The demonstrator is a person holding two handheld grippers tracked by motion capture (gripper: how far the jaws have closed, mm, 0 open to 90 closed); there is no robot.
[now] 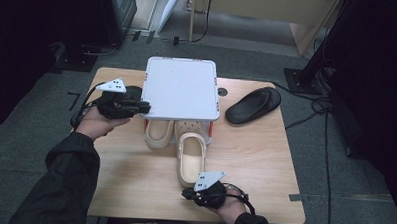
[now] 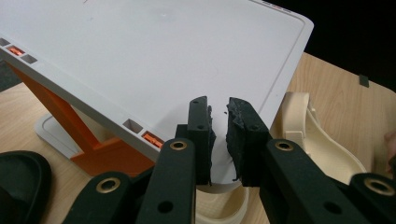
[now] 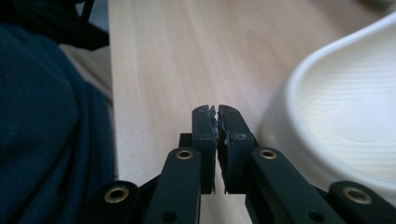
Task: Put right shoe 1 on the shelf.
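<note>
While jaws stay out, two cream clogs [image 1: 190, 159], one black clog [image 1: 253, 105], perhaps.

Black clog [image 1: 252, 106]: lies alone on the wooden table [image 1: 264, 164], right of the rack, well apart from everything else.
Cables [image 1: 322, 107]: trail over the grey floor right of the table.
Black stand base [image 1: 302, 79]: sits on the floor behind the table's far right corner.

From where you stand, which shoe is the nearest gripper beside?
Start at the white two-tier shoe rack mid-table. Two cream foam clogs poke out beneath it; the cream foam clog sticking furthest toward the person is it, its heel beside the right gripper.
</note>
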